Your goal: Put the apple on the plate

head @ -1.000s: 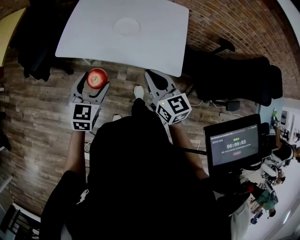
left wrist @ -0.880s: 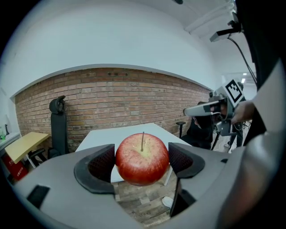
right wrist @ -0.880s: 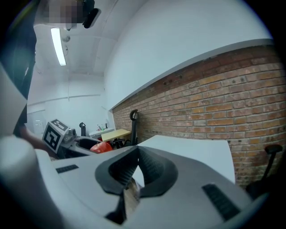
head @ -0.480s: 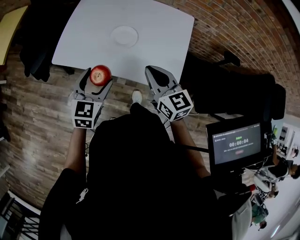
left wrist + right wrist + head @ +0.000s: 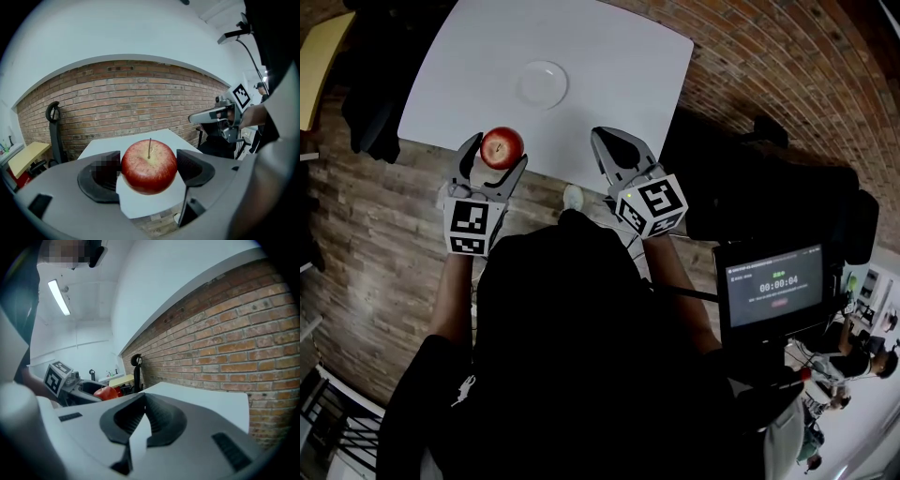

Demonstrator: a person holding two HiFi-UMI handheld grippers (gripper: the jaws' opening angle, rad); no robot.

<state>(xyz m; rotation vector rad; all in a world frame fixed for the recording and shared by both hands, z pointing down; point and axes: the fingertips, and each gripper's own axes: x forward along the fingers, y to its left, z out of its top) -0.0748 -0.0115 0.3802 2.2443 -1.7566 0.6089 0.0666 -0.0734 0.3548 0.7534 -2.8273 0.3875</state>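
Observation:
A red apple (image 5: pixel 502 146) with its stem up sits between the jaws of my left gripper (image 5: pixel 498 150), which is shut on it at the white table's (image 5: pixel 619 66) near edge. In the left gripper view the apple (image 5: pixel 149 167) fills the gap, both dark pads pressed on its sides. A white plate (image 5: pixel 541 84) lies on the table, beyond the apple and slightly right. My right gripper (image 5: pixel 604 139) is shut and empty, its tips over the near table edge, right of the apple. In the right gripper view its pads (image 5: pixel 140 416) meet, and the apple (image 5: pixel 107 393) shows at left.
A monitor with a timer (image 5: pixel 773 286) hangs at my right side. Black office chairs (image 5: pixel 787 178) stand right of the table, and dark chairs (image 5: pixel 380 84) to its left. A yellow tabletop (image 5: pixel 319 52) is at far left. Wood flooring (image 5: pixel 366 244) lies below, and the brick wall (image 5: pixel 131 101) stands behind the table.
Both grippers have moved forward to the table; the apple went from over the floor to the table's near edge. The left grip on the apple is unchanged.

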